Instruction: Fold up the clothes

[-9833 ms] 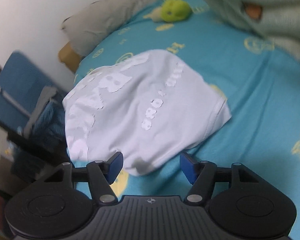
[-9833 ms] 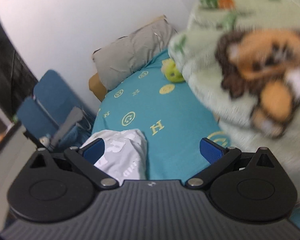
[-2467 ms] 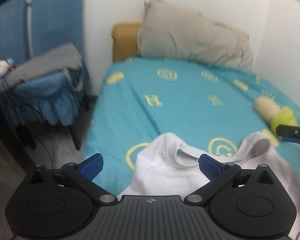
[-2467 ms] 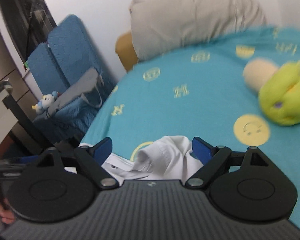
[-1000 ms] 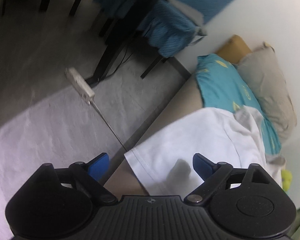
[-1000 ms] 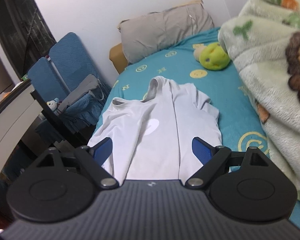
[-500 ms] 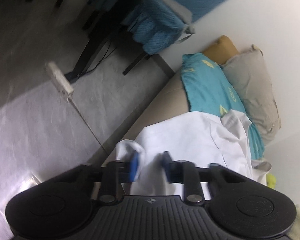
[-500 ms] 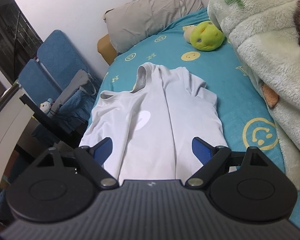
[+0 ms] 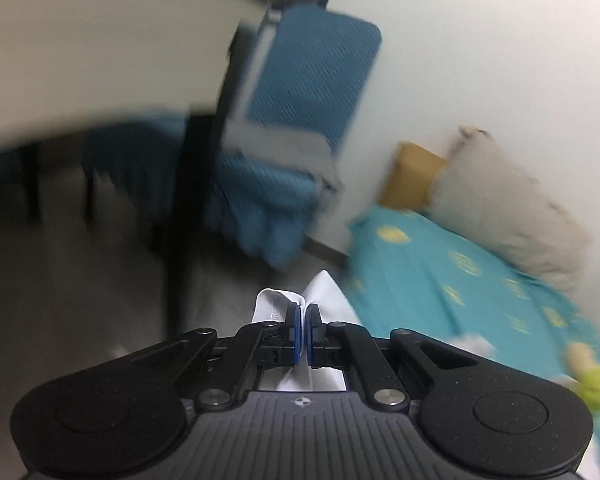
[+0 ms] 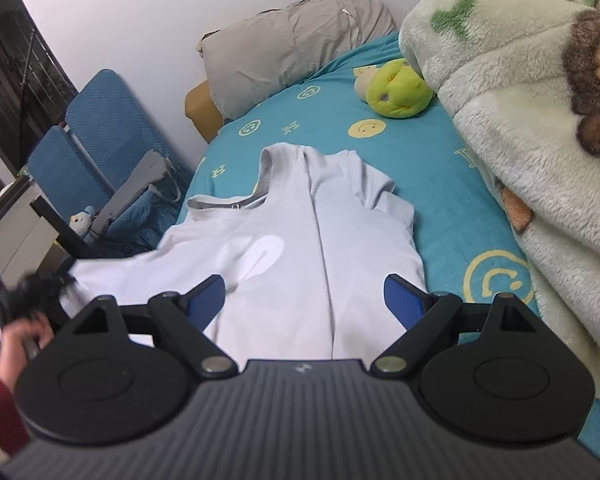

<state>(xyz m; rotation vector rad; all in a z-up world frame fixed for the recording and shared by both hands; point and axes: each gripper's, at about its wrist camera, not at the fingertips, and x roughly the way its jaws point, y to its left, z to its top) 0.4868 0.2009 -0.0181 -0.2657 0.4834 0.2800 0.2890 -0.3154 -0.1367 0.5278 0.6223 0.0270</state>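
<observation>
Left fingers [image 9: 298,334] pinch, seemingly, shirt [image 10: 300,236] sleeve; right fingers [image 10: 404,304] spread.

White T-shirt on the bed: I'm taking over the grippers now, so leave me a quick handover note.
Left gripper: shut on the white T-shirt, pinching its left sleeve edge.
Right gripper: open, hovering over the shirt's lower part, holding nothing.
The shirt lies on the teal bedsheet; its right side is folded in.
Left to do: fold the left side over, then fold up.

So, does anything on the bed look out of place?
Yes: the white T-shirt is askew. Its left sleeve side hangs off the bed edge, pinched in the left gripper; the right gripper hovers open.
</observation>
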